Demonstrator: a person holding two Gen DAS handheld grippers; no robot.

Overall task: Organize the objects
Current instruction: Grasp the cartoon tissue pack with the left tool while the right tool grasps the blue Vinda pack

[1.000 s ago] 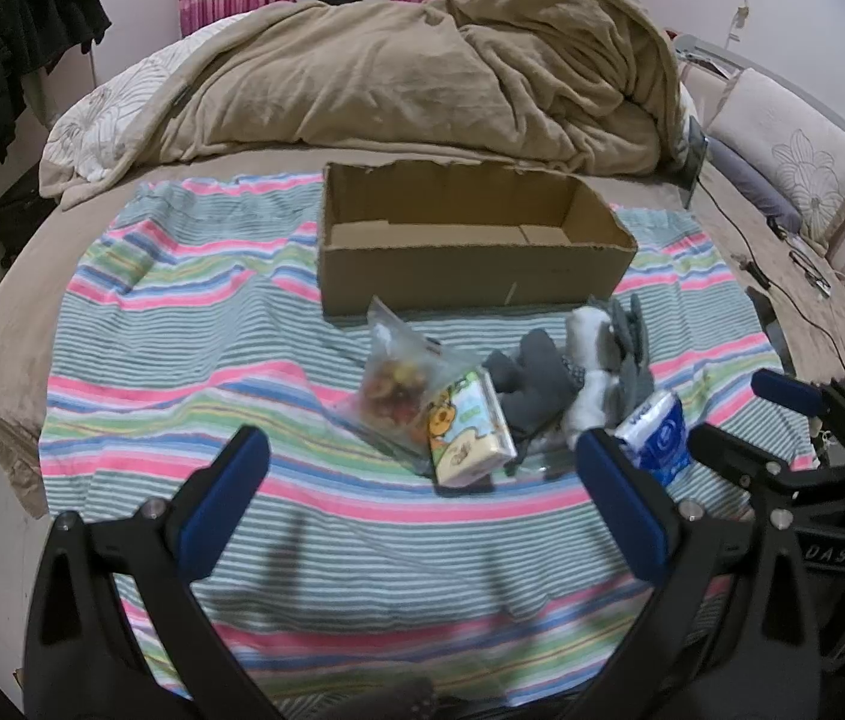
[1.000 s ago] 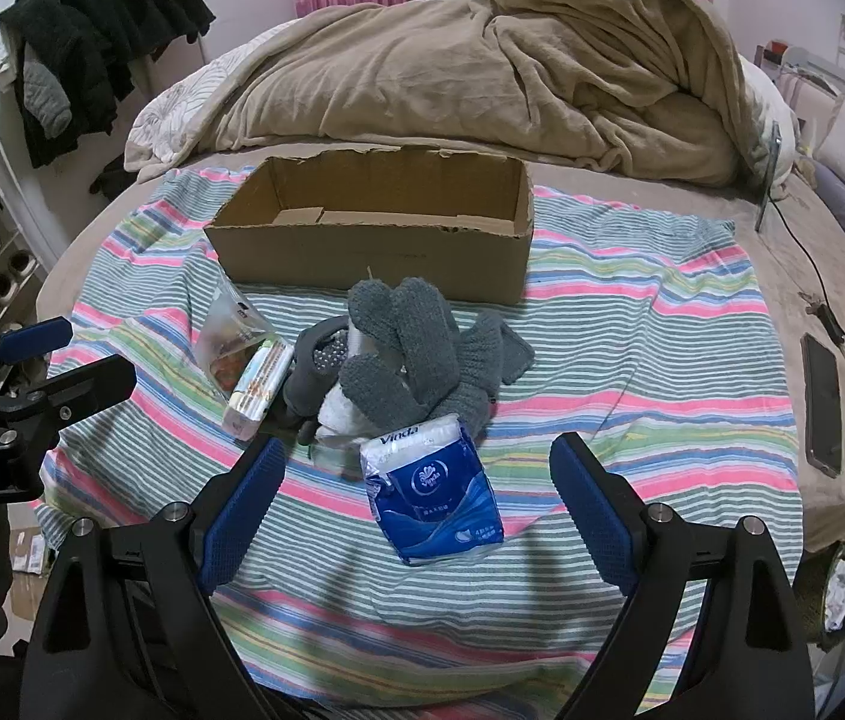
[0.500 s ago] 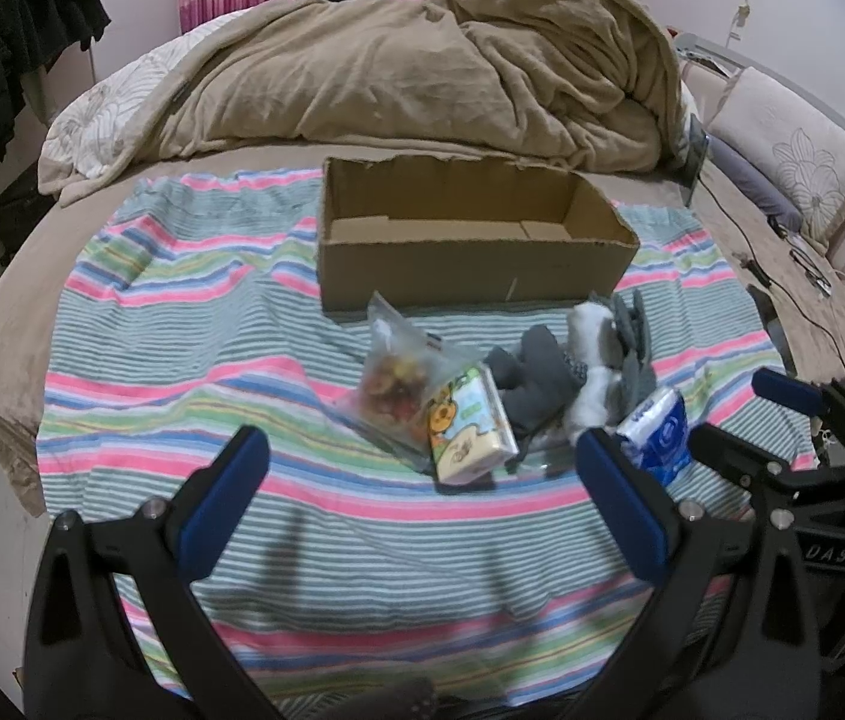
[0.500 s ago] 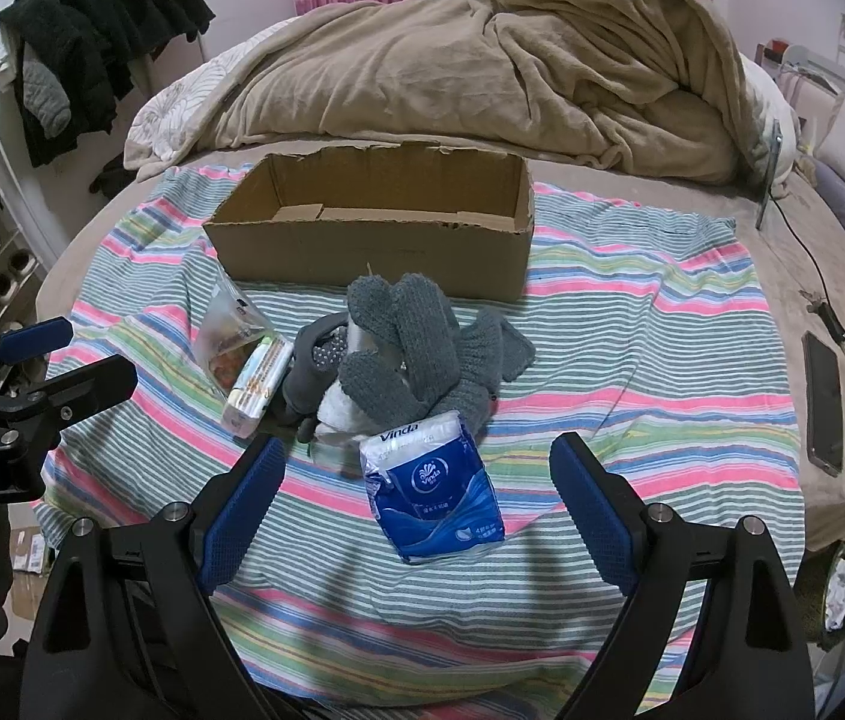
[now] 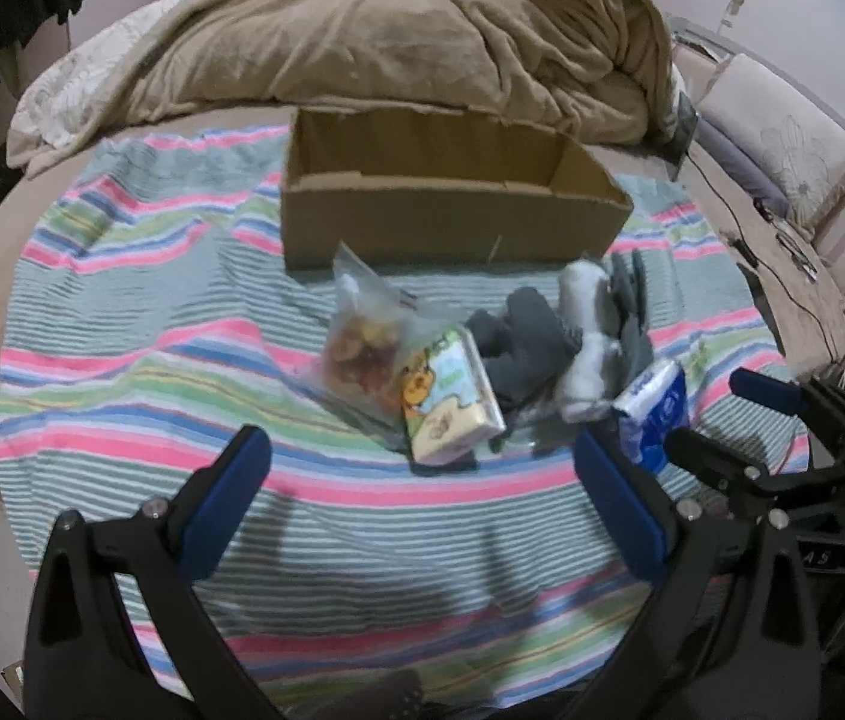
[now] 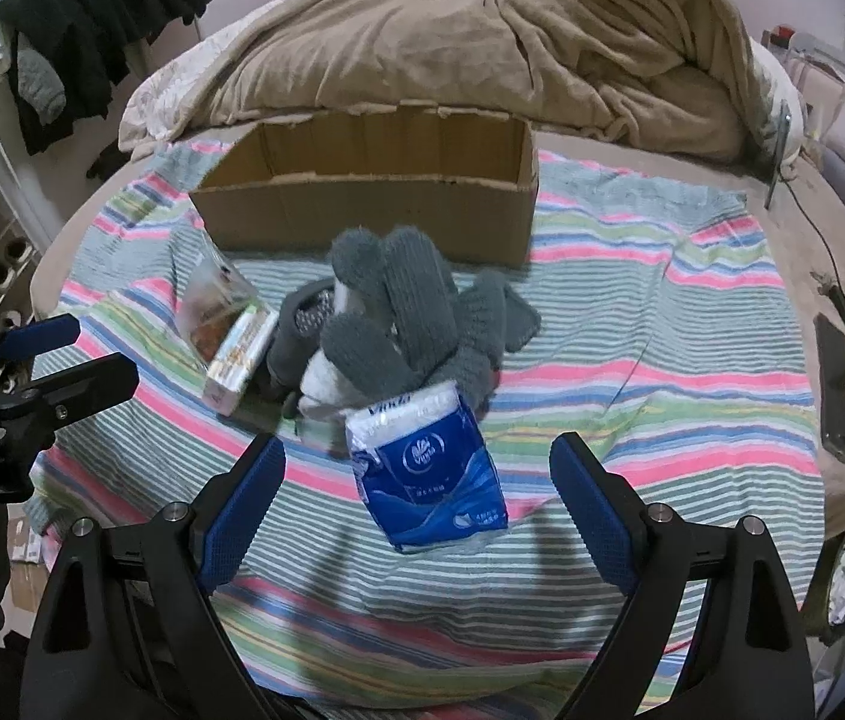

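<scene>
Read "Vinda" twice on the blue tissue pack (image 6: 431, 477) lying between the right gripper's (image 6: 416, 483) spread fingers: once along its white top edge, once inside the round logo on its face. Small white print below the logo, too fine to make out. Spotted "RobotAI", first letter cut off, on the black body of the left gripper (image 6: 38, 360), off to the left side. Lettering on the cartoon carton (image 5: 449, 405) ahead of the left gripper too blurred to read.

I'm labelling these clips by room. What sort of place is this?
Most likely a bedroom: the work goes on atop a bed with a rumpled tan duvet, pillows at one side, and dark clothes hanging nearby.
</scene>
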